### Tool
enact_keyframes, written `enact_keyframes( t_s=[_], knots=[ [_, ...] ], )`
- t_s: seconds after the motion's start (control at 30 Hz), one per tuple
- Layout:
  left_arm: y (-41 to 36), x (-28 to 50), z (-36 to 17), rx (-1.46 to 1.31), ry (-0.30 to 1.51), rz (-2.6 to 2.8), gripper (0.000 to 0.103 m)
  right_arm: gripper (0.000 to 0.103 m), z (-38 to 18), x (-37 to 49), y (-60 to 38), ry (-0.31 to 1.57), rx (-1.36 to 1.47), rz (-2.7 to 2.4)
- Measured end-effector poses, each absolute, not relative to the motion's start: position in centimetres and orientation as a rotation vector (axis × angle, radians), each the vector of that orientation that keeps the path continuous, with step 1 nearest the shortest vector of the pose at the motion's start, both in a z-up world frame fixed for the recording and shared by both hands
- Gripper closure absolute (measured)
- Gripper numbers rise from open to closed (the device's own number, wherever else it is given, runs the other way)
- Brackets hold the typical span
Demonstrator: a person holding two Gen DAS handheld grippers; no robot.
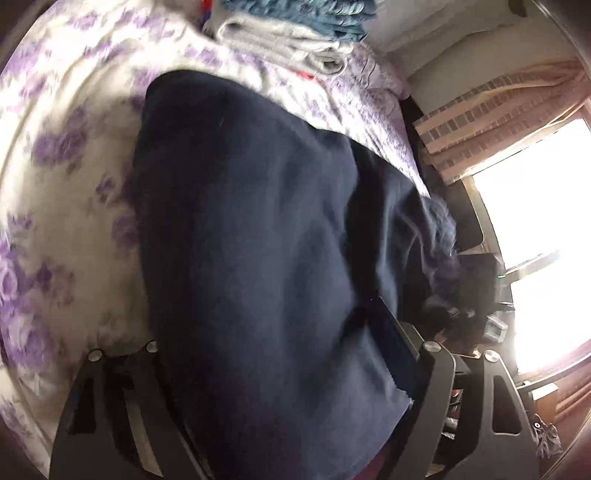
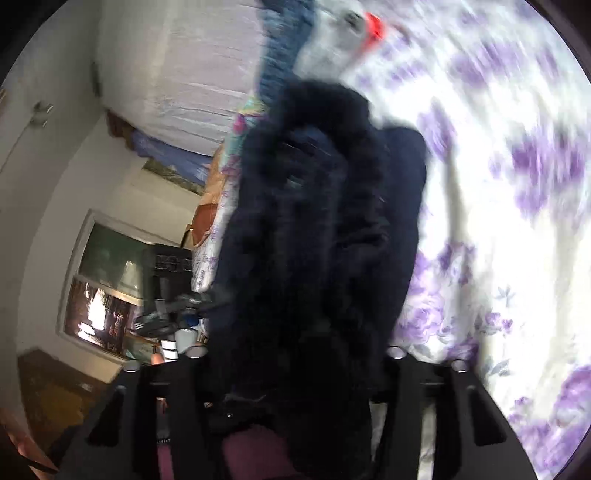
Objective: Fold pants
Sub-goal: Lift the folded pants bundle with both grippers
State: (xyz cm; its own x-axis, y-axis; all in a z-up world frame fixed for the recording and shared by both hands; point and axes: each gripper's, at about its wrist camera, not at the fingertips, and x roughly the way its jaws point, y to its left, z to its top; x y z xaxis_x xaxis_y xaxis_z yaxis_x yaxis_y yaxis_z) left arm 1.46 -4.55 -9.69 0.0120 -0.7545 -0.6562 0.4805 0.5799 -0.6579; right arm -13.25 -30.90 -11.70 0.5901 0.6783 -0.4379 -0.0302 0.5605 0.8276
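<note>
Dark navy pants (image 1: 258, 221) lie lengthwise on the floral bed sheet (image 1: 66, 155). Their near end runs smooth and flat between the fingers of my left gripper (image 1: 288, 347), whose jaws stand wide apart; the pads do not visibly squeeze the cloth. In the right wrist view the pants (image 2: 314, 221) are bunched into a thick, fuzzy roll. That roll fills the whole gap of my right gripper (image 2: 295, 354) and touches both fingers. Both views are motion-blurred.
A stack of folded clothes, blue on grey (image 1: 295, 33), sits at the far end of the bed, seen again (image 2: 295, 44) in the right wrist view. A bright window with curtains (image 1: 498, 110) is to the right of the bed. Shelves and clutter (image 2: 166, 295) stand beside the bed.
</note>
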Motion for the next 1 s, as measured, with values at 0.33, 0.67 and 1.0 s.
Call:
enact_keyframes(
  t_s=[0.33,0.67,1.0],
  knots=[
    [-3.4,-0.6,-5.1,-0.244,1.113,-0.985,0.08,0.069,-6.3,-15.2,-28.3,0.698,0.705,0.532],
    [-4.7,1.6,-1.4,-0.248,1.104,-0.997,0.08,0.069,-1.1,-12.0,-29.6,0.671,0.632,0.535],
    [-9.4,15.9,15.3,-0.242,0.784,-0.946,0.076,0.069,18.1,3.4,-31.2,0.425,0.283,0.418]
  ],
)
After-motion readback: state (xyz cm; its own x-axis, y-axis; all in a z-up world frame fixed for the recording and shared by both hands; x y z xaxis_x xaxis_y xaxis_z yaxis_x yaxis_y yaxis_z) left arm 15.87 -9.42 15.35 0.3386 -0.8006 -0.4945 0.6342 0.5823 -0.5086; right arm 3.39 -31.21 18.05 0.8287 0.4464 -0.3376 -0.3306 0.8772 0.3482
